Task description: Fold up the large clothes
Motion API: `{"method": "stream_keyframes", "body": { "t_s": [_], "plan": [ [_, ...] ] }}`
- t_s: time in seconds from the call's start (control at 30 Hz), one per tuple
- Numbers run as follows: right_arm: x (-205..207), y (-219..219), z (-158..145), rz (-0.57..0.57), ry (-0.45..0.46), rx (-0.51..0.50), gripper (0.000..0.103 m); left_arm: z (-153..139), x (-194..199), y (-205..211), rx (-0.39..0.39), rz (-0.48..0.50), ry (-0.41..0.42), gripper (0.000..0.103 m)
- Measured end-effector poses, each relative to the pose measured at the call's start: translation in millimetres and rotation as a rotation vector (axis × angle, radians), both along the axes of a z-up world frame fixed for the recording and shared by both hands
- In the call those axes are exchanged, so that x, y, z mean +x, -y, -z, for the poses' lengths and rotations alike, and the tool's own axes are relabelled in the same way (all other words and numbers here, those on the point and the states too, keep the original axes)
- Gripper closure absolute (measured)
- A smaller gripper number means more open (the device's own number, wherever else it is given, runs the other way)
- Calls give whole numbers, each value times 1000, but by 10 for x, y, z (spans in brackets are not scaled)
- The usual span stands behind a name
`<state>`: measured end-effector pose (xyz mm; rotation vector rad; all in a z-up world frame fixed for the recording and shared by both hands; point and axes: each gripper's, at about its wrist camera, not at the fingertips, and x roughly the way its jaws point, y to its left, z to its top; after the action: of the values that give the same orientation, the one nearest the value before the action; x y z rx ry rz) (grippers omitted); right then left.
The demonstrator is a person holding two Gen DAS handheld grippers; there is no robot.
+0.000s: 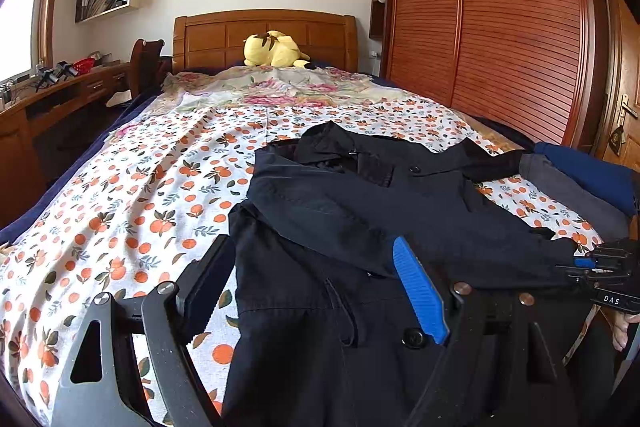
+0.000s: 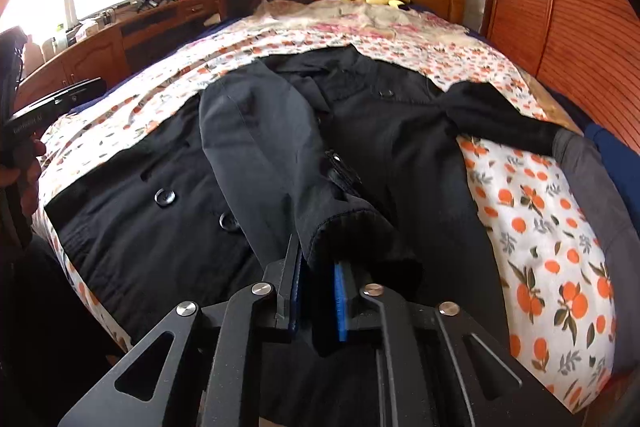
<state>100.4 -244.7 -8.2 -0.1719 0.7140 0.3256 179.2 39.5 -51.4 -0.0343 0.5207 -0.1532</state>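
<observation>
Dark coat spread on a bed, one sleeve laid across its front, a handheld gripper at each side.

Nearest, the right gripper [image 2: 316, 301] has its blue-padded jaws only narrowly parted, the cuff of the folded-over sleeve [image 2: 256, 131] lying between them; whether the pads press on it I cannot tell. The left gripper [image 1: 316, 287] stands wide apart over the coat's lower front, holding nothing. The black buttoned cotton coat [image 1: 400, 195] lies flat on the white sheet printed with oranges [image 1: 132, 187], collar toward the headboard, its other sleeve stretched out to the side toward a pile of grey and blue folded clothes [image 1: 580, 183]. Farther off, a yellow plush toy [image 1: 274, 50] rests against the wooden headboard [image 1: 224, 35], beside a slatted brown wardrobe [image 1: 500, 27].
</observation>
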Motion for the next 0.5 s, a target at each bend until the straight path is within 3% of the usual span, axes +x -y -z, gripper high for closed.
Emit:
{"method": "stream_keyframes", "body": {
  "t_s": [0.27,0.5],
  "plan": [
    [-110,95,-197,48,37,0,59,0,15,106,9,24,2,21],
    [-144,-21,-339,7,118,-32,56,21,14,155,13,32,-4,21]
  ]
}}
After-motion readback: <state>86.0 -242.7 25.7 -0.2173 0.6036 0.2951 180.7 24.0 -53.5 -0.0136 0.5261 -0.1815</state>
